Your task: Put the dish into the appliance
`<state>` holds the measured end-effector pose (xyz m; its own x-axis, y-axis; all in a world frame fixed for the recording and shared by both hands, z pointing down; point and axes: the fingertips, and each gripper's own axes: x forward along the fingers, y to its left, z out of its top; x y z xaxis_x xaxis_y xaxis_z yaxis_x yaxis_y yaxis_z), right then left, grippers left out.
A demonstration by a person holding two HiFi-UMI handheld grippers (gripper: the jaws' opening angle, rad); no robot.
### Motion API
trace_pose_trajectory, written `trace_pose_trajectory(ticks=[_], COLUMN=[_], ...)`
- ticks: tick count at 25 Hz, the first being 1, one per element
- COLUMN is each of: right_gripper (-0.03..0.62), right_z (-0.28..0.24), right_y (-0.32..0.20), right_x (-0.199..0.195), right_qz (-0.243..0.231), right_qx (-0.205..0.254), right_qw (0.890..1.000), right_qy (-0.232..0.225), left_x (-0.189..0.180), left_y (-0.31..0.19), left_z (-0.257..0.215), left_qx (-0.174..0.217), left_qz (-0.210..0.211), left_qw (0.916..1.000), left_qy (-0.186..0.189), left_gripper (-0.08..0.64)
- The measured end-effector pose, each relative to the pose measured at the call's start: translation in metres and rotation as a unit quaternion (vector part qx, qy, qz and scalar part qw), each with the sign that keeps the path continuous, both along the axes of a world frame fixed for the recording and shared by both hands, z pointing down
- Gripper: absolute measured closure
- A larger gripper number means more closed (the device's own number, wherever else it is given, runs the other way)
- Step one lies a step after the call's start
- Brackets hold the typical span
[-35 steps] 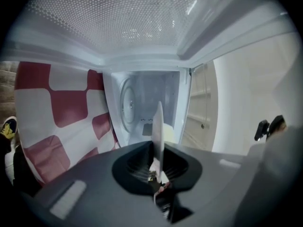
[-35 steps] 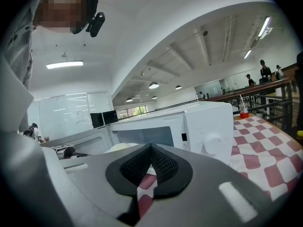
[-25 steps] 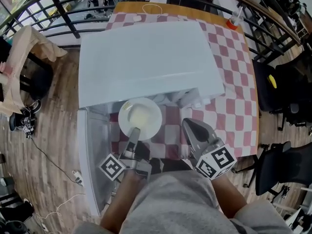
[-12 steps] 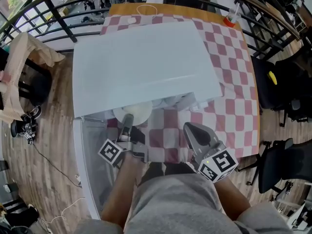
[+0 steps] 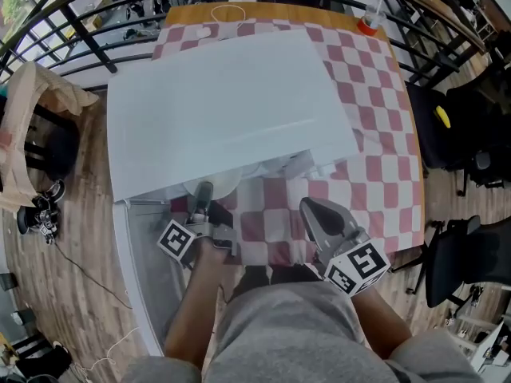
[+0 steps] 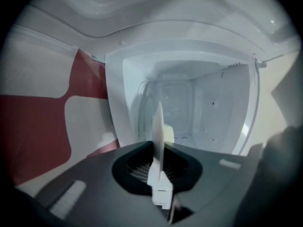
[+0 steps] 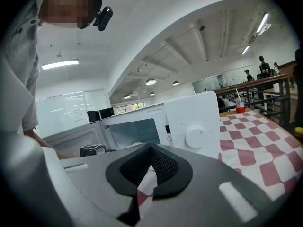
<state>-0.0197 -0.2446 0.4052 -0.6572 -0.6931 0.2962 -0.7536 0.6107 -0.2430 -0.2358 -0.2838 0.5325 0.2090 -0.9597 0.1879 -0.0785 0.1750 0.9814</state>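
The appliance is a white microwave [image 5: 223, 110] on a red-and-white checked table [image 5: 375, 134], with its door [image 5: 144, 270] swung open to the left. My left gripper [image 5: 203, 199] is shut on the rim of a white plate [image 5: 215, 183], which reaches into the opening and is mostly hidden under the microwave's top. The left gripper view shows the plate [image 6: 158, 131] edge-on between the jaws, with the white cavity [image 6: 203, 103] straight ahead. My right gripper [image 5: 314, 212] hovers over the table in front of the microwave, shut and holding nothing. The right gripper view shows the microwave's dial [image 7: 195, 136].
A red-capped bottle [image 5: 367, 22] and a white cable [image 5: 227, 12] lie at the table's far end. Black chairs [image 5: 459, 142] stand on the right. A chair draped with beige cloth [image 5: 32, 126] stands on the left, and a railing runs behind. The person's grey-clad lap fills the bottom.
My left gripper has pushed the plate forward into the microwave's opening, so most of the plate is now hidden under the top. The right gripper has barely moved.
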Motion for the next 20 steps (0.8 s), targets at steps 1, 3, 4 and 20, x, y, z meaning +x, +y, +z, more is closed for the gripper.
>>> trace_pose_trajectory(ticks=[1, 3, 4, 20], right_gripper=[0.592, 0.592, 0.592, 0.592], right_z=[0.001, 0.002, 0.002, 0.011], right_y=[0.000, 0.000, 0.000, 0.002], right_x=[0.000, 0.001, 0.001, -0.003], right_qz=[0.000, 0.001, 0.002, 0.002], right_qx=[0.000, -0.002, -0.002, -0.006], right_qw=[1.000, 1.000, 1.000, 1.000], right_qy=[0.000, 0.000, 0.001, 0.010], left_x=[0.000, 0.000, -0.001, 0.016], left_y=[0.000, 0.000, 0.000, -0.003], left_z=[0.002, 0.004, 0.005, -0.012], left_qx=[-0.003, -0.006, -0.008, 0.005], left_qz=[-0.001, -0.002, -0.002, 0.077], left_qw=[1.0000, 1.0000, 1.0000, 0.9931], left_qy=[-0.001, -0.001, -0.001, -0.089], left_gripper=[0.531, 0.531, 0.531, 0.356])
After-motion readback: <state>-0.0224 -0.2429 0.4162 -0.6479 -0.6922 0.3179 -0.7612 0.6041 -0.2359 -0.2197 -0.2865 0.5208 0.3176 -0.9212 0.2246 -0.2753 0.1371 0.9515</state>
